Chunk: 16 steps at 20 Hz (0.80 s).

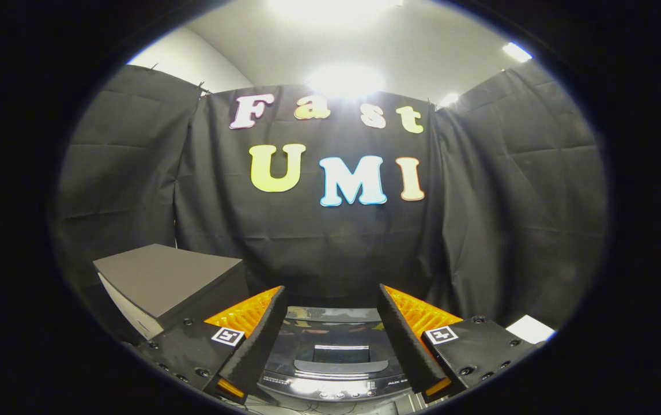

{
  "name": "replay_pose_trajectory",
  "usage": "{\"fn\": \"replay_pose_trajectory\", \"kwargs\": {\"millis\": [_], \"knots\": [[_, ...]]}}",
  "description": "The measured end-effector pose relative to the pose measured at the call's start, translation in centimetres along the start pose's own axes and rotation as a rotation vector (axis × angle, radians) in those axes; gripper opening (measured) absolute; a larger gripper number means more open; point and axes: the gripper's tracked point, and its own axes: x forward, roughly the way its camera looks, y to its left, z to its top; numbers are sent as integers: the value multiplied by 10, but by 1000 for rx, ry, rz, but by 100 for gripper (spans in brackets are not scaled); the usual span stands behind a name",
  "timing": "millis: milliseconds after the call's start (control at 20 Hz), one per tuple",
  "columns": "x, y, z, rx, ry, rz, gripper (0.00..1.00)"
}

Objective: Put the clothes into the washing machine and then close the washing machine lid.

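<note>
One washing machine, dark and glossy, lid down, seen between and beyond the fingers. One hand-held gripper, two fingers spread wide apart with nothing between them but the machine beyond. Two square black-and-white markers, one on each finger mount. One grey box with a flat top, just beside the left finger. One white sheet, past the right finger. Three black cloth panels as booth wall. Four ceiling lights, bright.
</note>
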Motion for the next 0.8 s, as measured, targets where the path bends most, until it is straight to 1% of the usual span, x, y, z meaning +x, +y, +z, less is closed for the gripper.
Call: {"fn": "replay_pose_trajectory", "kwargs": {"millis": [150,400,800], "knots": [[-15,2,7,-11,-23,-9,98],[-36,9,7,6,-43,-10,98],[-51,11,6,35,-60,-28,98]]}}
